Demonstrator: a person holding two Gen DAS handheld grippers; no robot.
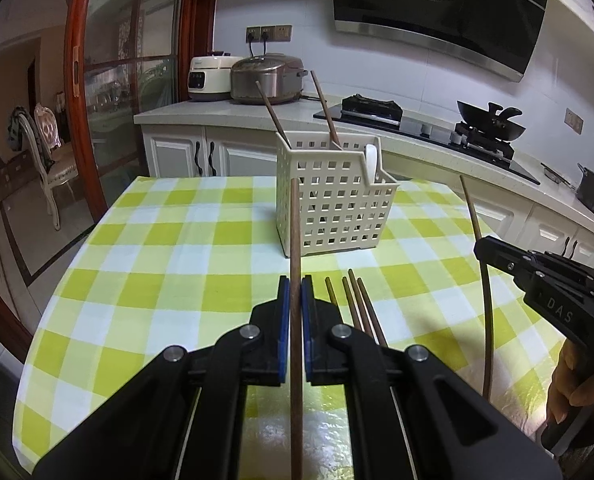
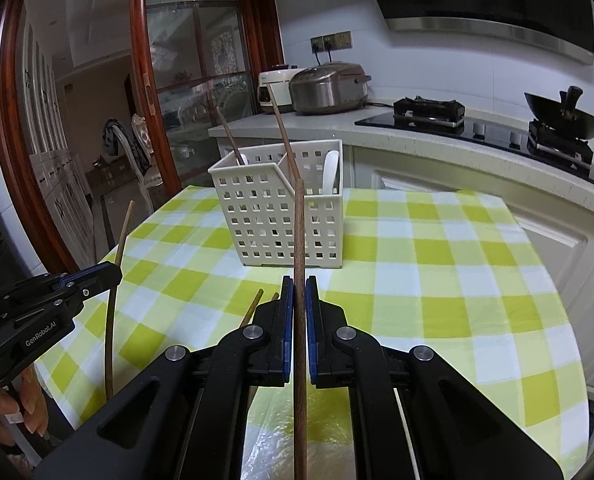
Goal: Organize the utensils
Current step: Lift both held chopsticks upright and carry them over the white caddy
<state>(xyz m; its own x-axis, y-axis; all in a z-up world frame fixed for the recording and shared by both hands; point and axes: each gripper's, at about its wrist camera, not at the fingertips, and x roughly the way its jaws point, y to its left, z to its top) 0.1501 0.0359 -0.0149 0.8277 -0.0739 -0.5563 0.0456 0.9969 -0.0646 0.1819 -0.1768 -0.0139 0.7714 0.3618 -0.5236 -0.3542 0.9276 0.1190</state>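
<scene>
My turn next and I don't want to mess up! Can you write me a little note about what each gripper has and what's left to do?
Left gripper: shut on one brown wooden chopstick, held upright.
Right gripper: shut on another brown wooden chopstick, also upright.
The cream perforated plastic utensil basket stands on the green-checked tablecloth.
Done: two chopsticks and a white spoon already stand in the basket.
Left: drop in both held chopsticks, then the four loose chopsticks lying on the cloth.

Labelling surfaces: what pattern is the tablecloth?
Yellow-green and white checks on the tablecloth; clearest in the right wrist view.
</scene>
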